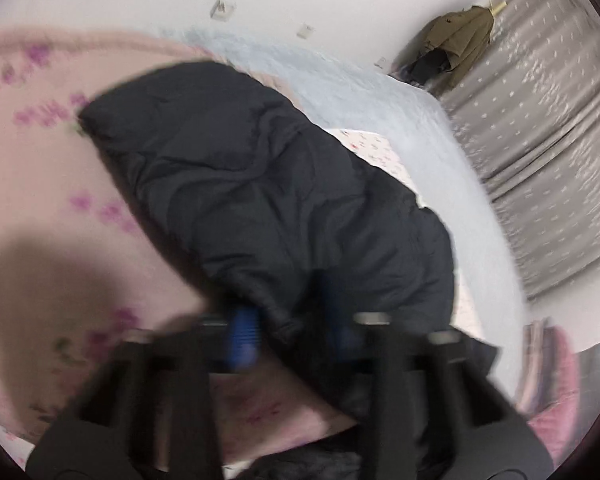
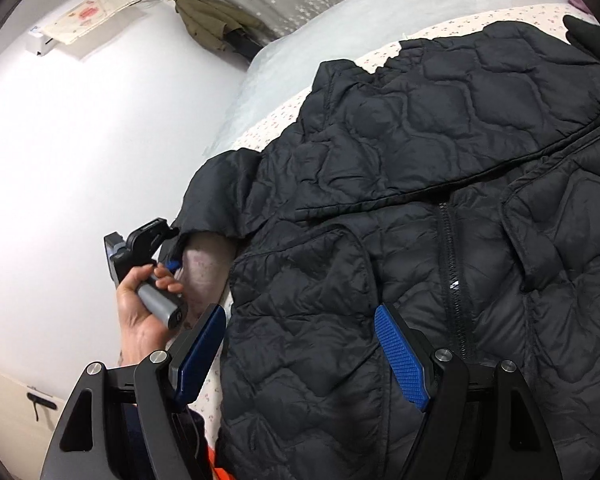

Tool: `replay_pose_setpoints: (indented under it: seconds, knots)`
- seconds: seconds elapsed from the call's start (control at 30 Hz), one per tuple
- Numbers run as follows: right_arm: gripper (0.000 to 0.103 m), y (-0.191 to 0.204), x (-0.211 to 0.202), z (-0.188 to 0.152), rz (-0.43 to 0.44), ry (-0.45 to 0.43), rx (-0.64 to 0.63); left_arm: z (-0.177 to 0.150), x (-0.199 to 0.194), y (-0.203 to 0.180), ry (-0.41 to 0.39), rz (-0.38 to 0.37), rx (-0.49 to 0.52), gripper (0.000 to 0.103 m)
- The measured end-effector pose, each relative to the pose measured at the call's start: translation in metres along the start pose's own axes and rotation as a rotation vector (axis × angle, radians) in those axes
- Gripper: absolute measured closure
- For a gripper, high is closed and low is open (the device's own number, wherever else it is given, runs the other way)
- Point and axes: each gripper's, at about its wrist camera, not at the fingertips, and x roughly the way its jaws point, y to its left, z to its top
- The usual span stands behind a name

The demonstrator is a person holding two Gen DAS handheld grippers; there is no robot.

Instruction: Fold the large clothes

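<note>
A black quilted jacket (image 2: pixel 440 208) lies spread on the bed, zipper up. My right gripper (image 2: pixel 300 344) is open above its lower left part, blue pads (image 2: pixel 400 360) wide apart and holding nothing. My left gripper (image 1: pixel 292 332) is shut on the cuff of the jacket's sleeve (image 1: pixel 260 184), which it lifts off the pink flowered cover; this view is blurred. The left gripper also shows in the right wrist view (image 2: pixel 168 264), held in a hand at the sleeve's end.
The bed has a pink flowered cover (image 1: pixel 40 168), a pale blue blanket (image 1: pixel 380 100) and a white dotted sheet (image 2: pixel 276 120). A white wall (image 2: pixel 80 160) runs along the bed. A grey starred curtain (image 1: pixel 548 152) and a hanging olive coat (image 1: pixel 456 44) stand beyond.
</note>
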Motion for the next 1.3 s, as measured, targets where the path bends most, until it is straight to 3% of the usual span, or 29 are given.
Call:
replay_pose_setpoints:
  seconds: [0.07, 0.3, 0.5, 0.57, 0.67, 0.8, 0.87, 0.9, 0.93, 0.97, 1.0, 1.13, 1.23, 1.3]
  knots:
    - [0.025, 0.003, 0.003, 0.000, 0.005, -0.001, 0.003, 0.000, -0.005, 0.001, 0.000, -0.048, -0.034, 0.094]
    - [0.025, -0.005, 0.001, 0.001, 0.007, -0.017, 0.041, -0.022, -0.046, -0.042, -0.128, -0.223, 0.105, 0.098]
    - [0.025, -0.010, -0.008, 0.003, 0.026, -0.047, 0.076, -0.074, -0.082, -0.117, -0.195, -0.367, 0.442, 0.098]
    - [0.025, -0.013, -0.010, 0.004, 0.029, -0.053, 0.093, -0.108, -0.087, -0.138, -0.183, -0.399, 0.573, 0.098]
    - [0.025, -0.018, -0.010, 0.005, 0.026, -0.061, 0.111, -0.148, -0.076, -0.153, -0.119, -0.430, 0.678, 0.098]
    - [0.025, -0.028, -0.016, 0.006, 0.034, -0.076, 0.144, -0.190, -0.044, -0.165, -0.018, -0.380, 0.797, 0.098]
    - [0.025, -0.031, -0.019, 0.008, 0.038, -0.081, 0.153, -0.196, -0.030, -0.165, 0.028, -0.368, 0.794, 0.096]
    - [0.025, -0.033, -0.020, 0.009, 0.042, -0.082, 0.157, -0.198, -0.030, -0.161, 0.038, -0.371, 0.788, 0.093]
    - [0.025, -0.034, -0.022, 0.009, 0.048, -0.083, 0.161, -0.200, -0.029, -0.160, 0.052, -0.379, 0.788, 0.084]
    - [0.025, -0.036, -0.023, 0.010, 0.052, -0.084, 0.163, -0.202, -0.029, -0.163, 0.065, -0.388, 0.794, 0.067]
    - [0.025, -0.036, -0.024, 0.010, 0.054, -0.087, 0.166, -0.205, -0.031, -0.164, 0.082, -0.397, 0.804, 0.062]
    - [0.025, -0.040, -0.027, 0.011, 0.059, -0.100, 0.187, -0.214, -0.038, -0.167, 0.076, -0.439, 0.804, 0.058]
    - [0.025, -0.046, -0.032, 0.012, 0.065, -0.118, 0.214, -0.224, -0.040, -0.171, 0.105, -0.480, 0.781, 0.041]
    - [0.025, -0.049, -0.035, 0.013, 0.065, -0.135, 0.234, -0.240, -0.034, -0.180, 0.136, -0.468, 0.823, 0.039]
